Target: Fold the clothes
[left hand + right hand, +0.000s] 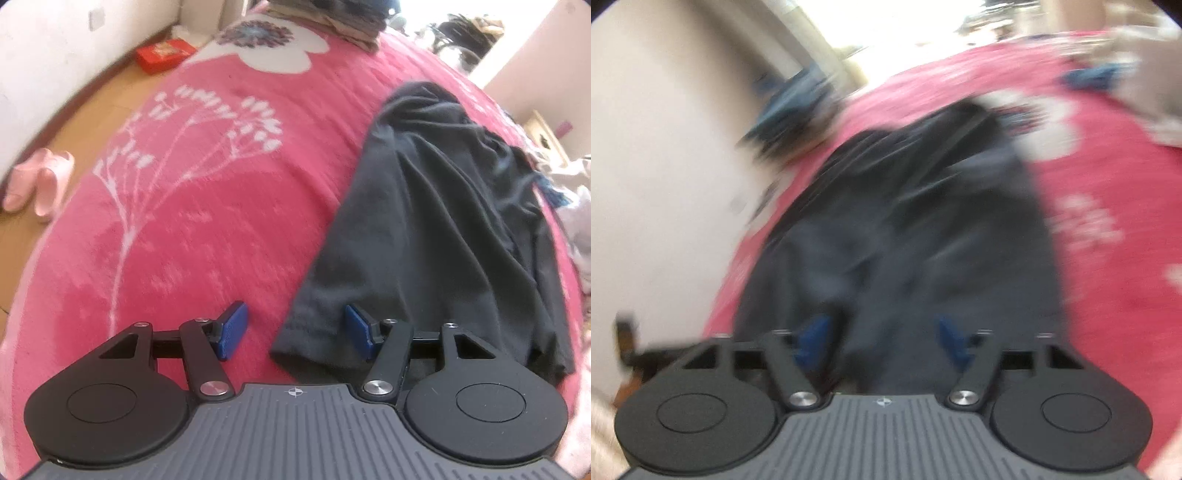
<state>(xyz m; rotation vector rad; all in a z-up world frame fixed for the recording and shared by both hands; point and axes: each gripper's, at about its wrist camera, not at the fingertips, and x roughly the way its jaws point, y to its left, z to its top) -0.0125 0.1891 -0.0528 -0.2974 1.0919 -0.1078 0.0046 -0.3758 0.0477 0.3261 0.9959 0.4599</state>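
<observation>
Garment (424, 236): dark, lying in a long rumpled strip on the pink blanket (207, 221). All places below are given relative to the garment.

Left gripper (295, 334): jaws apart, nothing pinched. The near corner of the garment lies between the blue pads; the right pad (360, 330) sits over the cloth, the left pad over bare blanket just beside the garment's left edge. No press on the cloth visible, so released.

Right gripper (882, 332): view heavily blurred. Jaws stand wide, the garment beneath and ahead of them, no cloth drawn up between the pads. Released, as far as the blur allows.

Step in hand (judgement): a fold looks just laid down, both grippers let go; strip is still wrinkled and not compact. The next move likely calls for a fresh pinch on the near end or a side edge, both layers caught, then a carry toward the far end.

Edges and room:
- Left of garment: broad open blanket, good room to work.
- Right of garment: pale loose clothes (576, 206) near its edge; tight.
- Beyond far end: a folded pile (354, 26), well apart.
- Further left of garment: blanket edge drops to wooden floor, with red box (162, 55) and pink slippers (37, 181).
</observation>
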